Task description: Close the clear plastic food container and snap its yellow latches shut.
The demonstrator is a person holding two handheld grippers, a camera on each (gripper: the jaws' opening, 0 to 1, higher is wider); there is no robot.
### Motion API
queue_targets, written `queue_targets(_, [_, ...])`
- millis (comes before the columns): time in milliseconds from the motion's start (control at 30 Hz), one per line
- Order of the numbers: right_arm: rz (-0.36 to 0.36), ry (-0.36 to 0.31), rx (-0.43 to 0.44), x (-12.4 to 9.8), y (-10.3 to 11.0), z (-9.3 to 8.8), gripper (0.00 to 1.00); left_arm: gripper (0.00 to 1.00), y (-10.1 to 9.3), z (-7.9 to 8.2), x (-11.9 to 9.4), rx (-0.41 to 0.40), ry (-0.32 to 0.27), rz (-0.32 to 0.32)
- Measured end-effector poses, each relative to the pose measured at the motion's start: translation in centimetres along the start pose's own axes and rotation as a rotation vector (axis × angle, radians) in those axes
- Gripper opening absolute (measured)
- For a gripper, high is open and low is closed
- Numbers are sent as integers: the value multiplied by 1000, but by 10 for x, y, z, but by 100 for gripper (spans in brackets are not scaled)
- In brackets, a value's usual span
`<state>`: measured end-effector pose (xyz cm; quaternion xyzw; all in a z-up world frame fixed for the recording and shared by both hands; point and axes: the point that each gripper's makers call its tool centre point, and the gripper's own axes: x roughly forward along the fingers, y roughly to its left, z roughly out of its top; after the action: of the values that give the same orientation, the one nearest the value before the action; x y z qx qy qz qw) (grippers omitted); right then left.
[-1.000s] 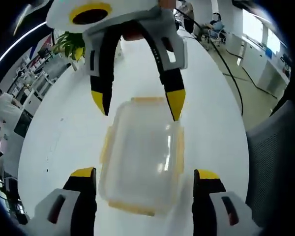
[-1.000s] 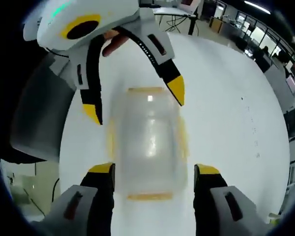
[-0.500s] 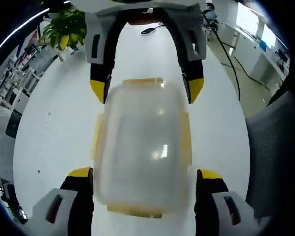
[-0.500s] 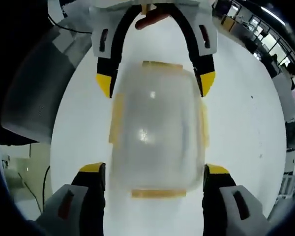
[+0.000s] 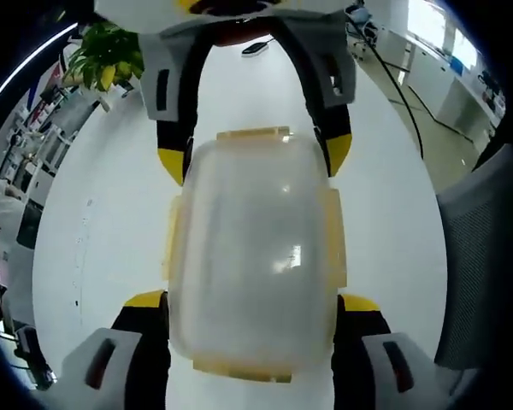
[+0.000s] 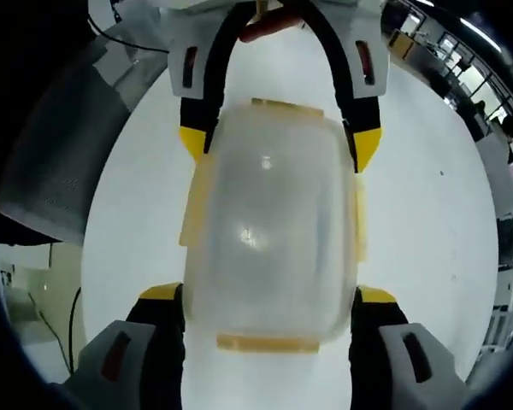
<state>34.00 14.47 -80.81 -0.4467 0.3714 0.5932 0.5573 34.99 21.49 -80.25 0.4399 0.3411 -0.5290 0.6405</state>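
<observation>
- In the left gripper view, the left gripper [image 5: 250,301] had closed in since a second earlier: its jaws, still spread wide, now bracketed the near end of the clear plastic food container [image 5: 252,265], one yellow tip on each long side. Whether the tips touched the walls could not be told.
- In the right gripper view, the right gripper [image 6: 268,296] stood the same way at the opposite end, jaws wide and straddling the container, gripping nothing that could be seen.
- The container lay on the white bench [image 5: 103,256], roughly midway across its width and well away from its edges. Its lid sat on top and looked seated, though the haze of the plastic kept that from being certain.
- The yellow latches [image 5: 334,236] along the sides and ends still flared outward rather than lying flat against the walls, so I judged them unsnapped.
- A second before, the two grippers had been farther back, the right one off to one side of the far end; they had since come in and squared up over both ends. This read as the approach finished and the pressing of the latches about to start.
- Beyond the container, the opposing gripper's jaws framed its far end, and a green plant [image 5: 107,61] stood at the bench's far edge.
</observation>
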Motion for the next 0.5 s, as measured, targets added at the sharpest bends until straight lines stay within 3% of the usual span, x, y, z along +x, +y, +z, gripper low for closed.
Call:
queue_targets(267, [28,39,-6,9,7,16,79,75,-5,-14,-5,26,38,-12])
queue_targets(500, [53,4,25,19,13,42,81,75,-10,-39,-15,57,64,-19])
